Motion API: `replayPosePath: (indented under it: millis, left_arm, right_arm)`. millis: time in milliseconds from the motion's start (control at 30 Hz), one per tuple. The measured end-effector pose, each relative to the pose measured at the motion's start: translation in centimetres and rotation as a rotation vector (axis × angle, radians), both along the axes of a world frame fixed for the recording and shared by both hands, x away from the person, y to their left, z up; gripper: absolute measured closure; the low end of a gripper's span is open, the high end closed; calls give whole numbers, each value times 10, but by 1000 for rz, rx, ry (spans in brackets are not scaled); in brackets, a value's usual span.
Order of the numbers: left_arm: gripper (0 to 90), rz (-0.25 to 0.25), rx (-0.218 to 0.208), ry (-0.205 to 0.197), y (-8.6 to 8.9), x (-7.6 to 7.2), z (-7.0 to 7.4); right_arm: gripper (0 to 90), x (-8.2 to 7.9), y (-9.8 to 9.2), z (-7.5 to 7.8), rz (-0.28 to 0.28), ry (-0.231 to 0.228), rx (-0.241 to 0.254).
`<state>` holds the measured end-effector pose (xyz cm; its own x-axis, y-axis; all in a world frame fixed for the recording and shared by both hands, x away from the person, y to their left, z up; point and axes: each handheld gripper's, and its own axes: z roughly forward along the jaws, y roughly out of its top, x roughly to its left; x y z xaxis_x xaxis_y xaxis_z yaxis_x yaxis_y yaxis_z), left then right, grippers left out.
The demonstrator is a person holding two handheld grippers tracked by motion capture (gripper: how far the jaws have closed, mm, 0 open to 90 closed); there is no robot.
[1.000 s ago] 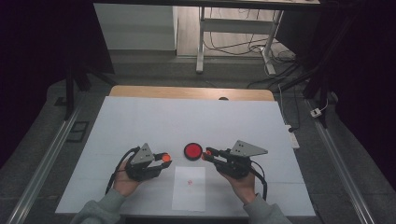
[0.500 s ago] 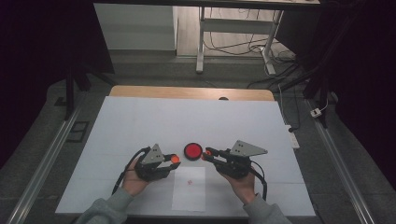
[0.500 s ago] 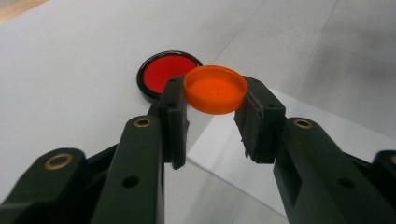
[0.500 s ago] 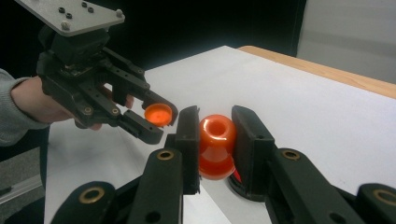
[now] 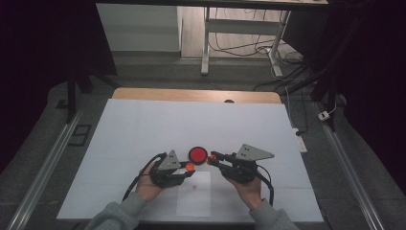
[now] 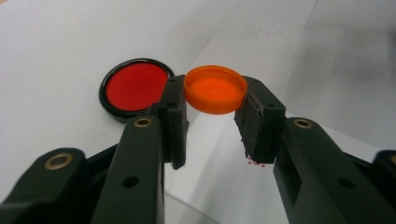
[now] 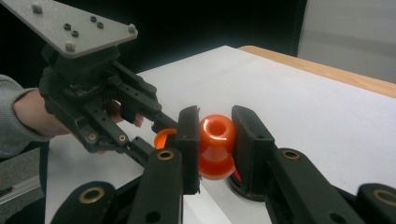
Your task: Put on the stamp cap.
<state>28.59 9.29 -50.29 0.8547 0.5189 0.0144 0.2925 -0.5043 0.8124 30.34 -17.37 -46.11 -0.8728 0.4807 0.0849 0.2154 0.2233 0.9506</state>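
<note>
A white table [image 5: 143, 129] takes up the middle of the high view, with a wooden edge [image 5: 191, 94] along its far side and a sheet of paper [image 5: 194, 201] lying near the person's side. Two sleeved forearms come in from the bottom of that view, each hand holding a gripper, and both grippers point toward each other over the middle of the table.

The left gripper [image 5: 190, 167] is clamped on an orange cap [image 6: 215, 88], its two jaws pressing the cap's rim from either side, open side up. The right gripper [image 5: 209, 160] is clamped on an orange bottle-like piece [image 7: 215, 145], which stands upright between the jaws with its round opening facing the camera in the right gripper view.

A red disc with a black rim [image 5: 197, 155] lies flat on the table just beyond the two sets of jaws, between them. In the right gripper view the cap shows just to the left of the orange piece; whether the two touch I cannot tell, since a jaw covers the gap.
</note>
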Motion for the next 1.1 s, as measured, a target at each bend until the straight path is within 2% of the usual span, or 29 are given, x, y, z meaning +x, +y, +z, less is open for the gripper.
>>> replayPosePath:
  millis: [300,600,767,1100]
  left_arm:
    - [638,-24,13,8,-12,1,-3]
    - [638,-29,16,12,-14,1,-4]
    - [638,-38,20,14,-16,0,-5]
    - [640,-49,26,6,-21,-2,-6]
  right_arm:
    - [725,0,0,0,-1,2,1]
    - [725,0,1,-1,2,6,0]
    - [725,-1,6,-4,27,33,13]
    - [725,-4,15,-10,59,52,-4]
